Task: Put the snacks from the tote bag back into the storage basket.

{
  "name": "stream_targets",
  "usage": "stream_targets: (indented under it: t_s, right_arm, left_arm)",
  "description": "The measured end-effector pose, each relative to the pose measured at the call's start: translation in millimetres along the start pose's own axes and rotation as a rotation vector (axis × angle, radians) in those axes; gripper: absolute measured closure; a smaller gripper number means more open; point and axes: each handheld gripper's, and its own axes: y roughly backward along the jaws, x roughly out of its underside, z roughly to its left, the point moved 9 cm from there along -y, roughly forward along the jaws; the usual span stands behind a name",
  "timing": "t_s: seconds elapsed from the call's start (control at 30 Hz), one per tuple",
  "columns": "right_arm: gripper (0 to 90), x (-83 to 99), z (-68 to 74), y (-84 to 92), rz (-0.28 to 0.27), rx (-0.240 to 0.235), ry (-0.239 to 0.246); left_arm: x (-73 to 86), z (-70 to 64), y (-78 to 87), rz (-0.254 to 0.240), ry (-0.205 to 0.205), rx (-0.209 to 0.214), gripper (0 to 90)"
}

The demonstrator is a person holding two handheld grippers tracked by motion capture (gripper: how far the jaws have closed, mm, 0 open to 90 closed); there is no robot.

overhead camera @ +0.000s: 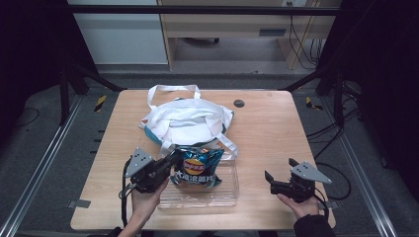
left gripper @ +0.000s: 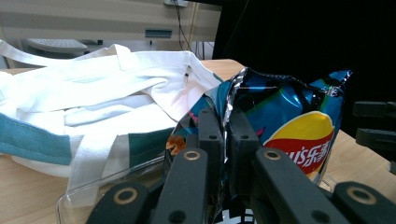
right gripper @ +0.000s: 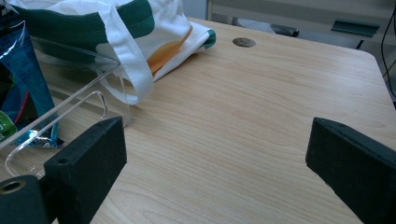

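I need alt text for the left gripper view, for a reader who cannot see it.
The left gripper pinches the crimped edge of a blue chip bag between its black jaws, above a clear plastic tray. A white and green tote bag lies behind on the wooden table.

one blue chip bag [overhead camera: 196, 168], one clear plastic tray [overhead camera: 225, 195], one white tote bag [overhead camera: 185, 121] with green trim, two claws, left claw [overhead camera: 168, 163] and right claw [overhead camera: 276, 177], all on one tabletop [overhead camera: 267, 128].

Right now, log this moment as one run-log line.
left claw: shut on blue foil chip bag | bag over clear plastic tray | right claw: open, holds nothing
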Motion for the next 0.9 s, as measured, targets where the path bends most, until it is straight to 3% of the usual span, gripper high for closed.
stream_targets:
  t_s: [0.43,0.9]
  right_arm:
    - [5.4,1.1,-0.2,-1.7,0.007,0.001,0.000]
    - [5.4,2.7,-0.6,-3.2,0.015,0.003,0.004]
  left_arm:
    - [-5.1,6.7,-15.9,-0.020,-0.010,-0.044,85.0]
    - [-5.5,12.7,-23.1,-0.024,-0.013,-0.062,82.8]
